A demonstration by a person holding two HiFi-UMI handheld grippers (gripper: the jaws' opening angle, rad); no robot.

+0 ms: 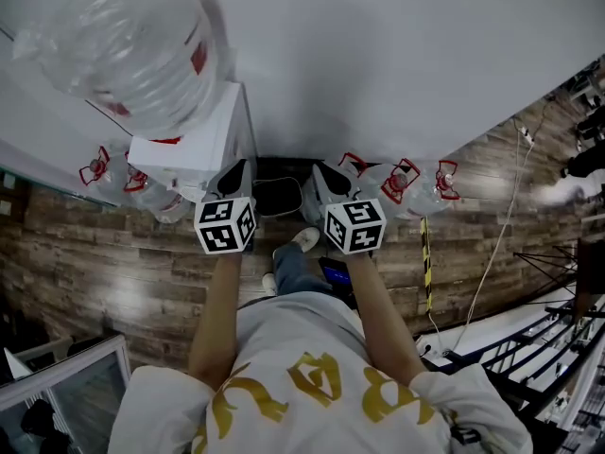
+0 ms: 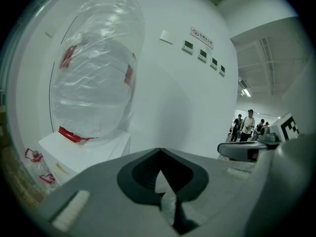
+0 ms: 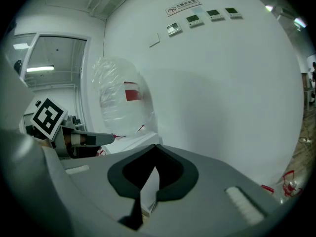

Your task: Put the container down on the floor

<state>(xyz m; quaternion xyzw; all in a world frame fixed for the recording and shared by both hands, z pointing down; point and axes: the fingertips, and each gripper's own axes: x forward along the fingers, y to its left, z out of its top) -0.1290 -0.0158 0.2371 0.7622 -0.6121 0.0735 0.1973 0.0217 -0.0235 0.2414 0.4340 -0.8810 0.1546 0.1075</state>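
Observation:
A large clear water jug point(image 1: 132, 50) wrapped in plastic film stands upside down on a white dispenser point(image 1: 194, 149) against the white wall. In the left gripper view the jug point(image 2: 96, 78) fills the left side; in the right gripper view the jug point(image 3: 121, 102) is further off. My left gripper point(image 1: 236, 173) is held just right of the dispenser, jaws shut and empty. My right gripper point(image 1: 326, 178) hangs level with it a little to the right, also shut on nothing. Both closed jaw tips show in the left gripper point(image 2: 159, 151) and right gripper point(image 3: 155, 147) views, pointing at the wall.
A dark rounded object point(image 1: 277, 197) lies on the wood floor point(image 1: 113, 263) by the wall between the grippers. Empty clear bottles with red caps lie left point(image 1: 123, 183) and right point(image 1: 416, 187). A cable point(image 1: 496, 244) and black-yellow strip point(image 1: 425, 263) run at right. People point(image 2: 247, 127) stand far off.

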